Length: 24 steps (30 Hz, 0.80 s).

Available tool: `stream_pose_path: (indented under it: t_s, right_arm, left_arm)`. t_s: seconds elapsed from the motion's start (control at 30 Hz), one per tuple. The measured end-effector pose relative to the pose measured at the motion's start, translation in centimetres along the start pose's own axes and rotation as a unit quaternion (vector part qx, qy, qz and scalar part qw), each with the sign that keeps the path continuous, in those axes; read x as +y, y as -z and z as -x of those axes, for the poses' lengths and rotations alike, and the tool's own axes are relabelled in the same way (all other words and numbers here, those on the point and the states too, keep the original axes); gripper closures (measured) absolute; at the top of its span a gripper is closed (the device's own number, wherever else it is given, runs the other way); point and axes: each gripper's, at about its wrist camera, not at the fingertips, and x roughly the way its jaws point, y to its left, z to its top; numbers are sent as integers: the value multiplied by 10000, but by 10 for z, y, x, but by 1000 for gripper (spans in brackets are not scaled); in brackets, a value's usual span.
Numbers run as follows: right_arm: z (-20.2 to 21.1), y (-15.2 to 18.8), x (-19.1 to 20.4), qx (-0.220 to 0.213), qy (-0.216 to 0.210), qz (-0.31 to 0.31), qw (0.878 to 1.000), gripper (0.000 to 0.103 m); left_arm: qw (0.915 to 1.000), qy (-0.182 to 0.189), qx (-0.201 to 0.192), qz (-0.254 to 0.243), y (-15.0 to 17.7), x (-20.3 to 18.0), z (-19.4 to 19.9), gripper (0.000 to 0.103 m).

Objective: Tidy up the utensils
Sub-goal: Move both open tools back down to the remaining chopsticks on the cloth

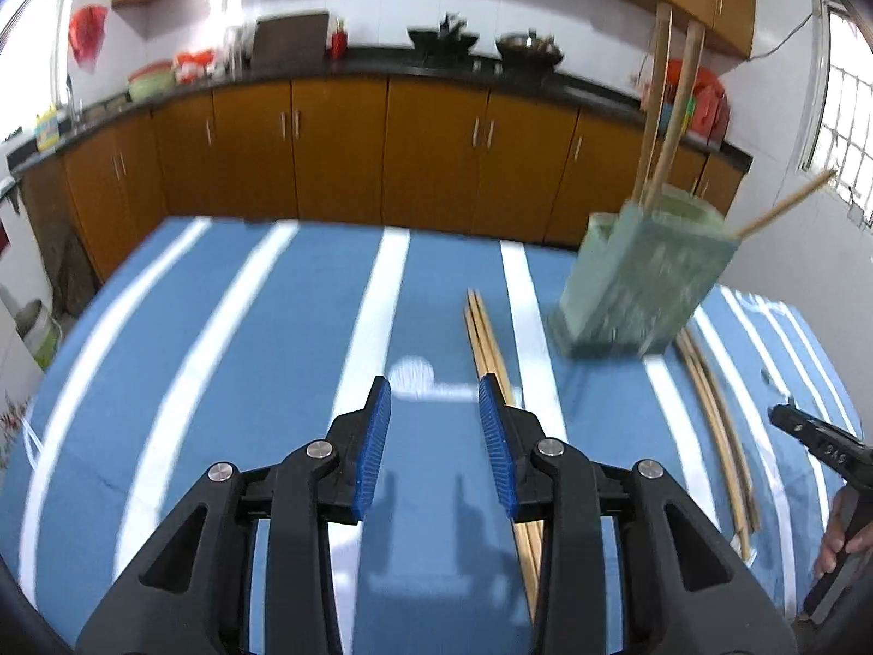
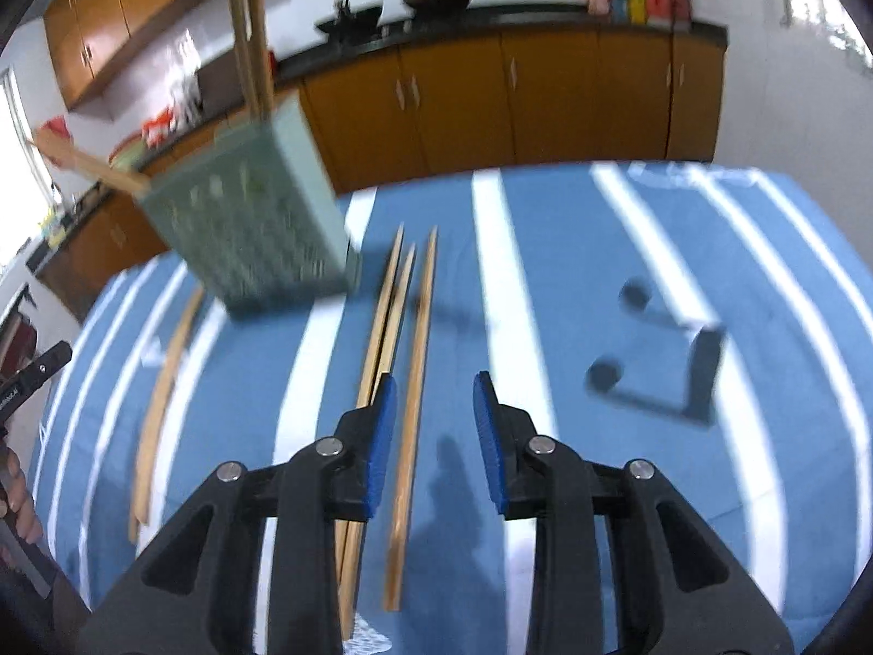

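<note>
A pale green perforated utensil holder stands on the blue striped cloth with several chopsticks sticking up out of it. More wooden chopsticks lie flat on the cloth. My left gripper is open above the cloth with nothing between its pads; a chopstick bundle runs under its right finger. My right gripper is open too. One loose chopstick lies on the cloth below its gap, untouched, and two more pass under its left finger. Both views are motion-blurred.
Another chopstick bundle lies between the two grippers, near the holder. A dark blurred object sits on the cloth at the right. Each gripper shows at the edge of the other's view, held by a hand. Orange kitchen cabinets stand beyond the table.
</note>
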Motion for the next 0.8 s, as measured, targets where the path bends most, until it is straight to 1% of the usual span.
stream_pose_path:
  t_s: [0.03, 0.13, 0.17, 0.2, 0.23, 0.27, 0.3, 0.37, 0.43, 0.53, 0.63, 0.7, 0.8]
  right_arm:
    - [-8, 5, 3, 108, -8, 31, 9999, 75]
    - [-20, 12, 13, 237, 52, 144, 9996, 75]
    - [-24, 14, 16, 282, 118, 202, 9993, 78]
    - [-27, 14, 17, 335, 170, 240, 9990, 85]
    - [-31, 16, 16, 394, 202, 258, 9987, 87]
    - [-30, 17, 16, 325, 269, 287, 9987, 93]
    - [-30, 18, 15, 327, 337, 307, 9984, 95]
    - [-30, 15, 5, 298, 448, 178, 9984, 95]
    - [-27, 12, -9, 237, 687, -108, 9973, 95]
    - [-25, 10, -26, 203, 807, -443, 9955, 95]
    - [-25, 10, -31, 201, 826, -426, 9955, 95]
    - [-24, 12, -29, 185, 872, -340, 9954, 95]
    - [-24, 14, -28, 162, 917, -261, 9953, 95]
  left_arm:
    - [10000, 35, 81, -1, 4, -1, -4, 68]
    - [9997, 113, 220, -51, 14, -5, -9, 68]
    - [9995, 142, 259, -77, 18, -7, -10, 68]
    - [9993, 184, 305, -109, 20, -10, -12, 68]
    - [9992, 204, 331, -125, 22, -10, -13, 68]
    - [9989, 244, 375, -143, 24, -12, -15, 68]
    - [9986, 281, 411, -154, 26, -14, -15, 68]
    - [9981, 342, 482, -167, 30, -18, -19, 68]
    - [9974, 414, 562, -177, 34, -21, -23, 68]
    - [9964, 472, 669, -230, 40, -27, -29, 69]
    - [9955, 459, 777, -295, 44, -31, -35, 74]
    - [9952, 385, 840, -332, 46, -33, -39, 78]
    - [9951, 272, 887, -353, 48, -32, -43, 79]
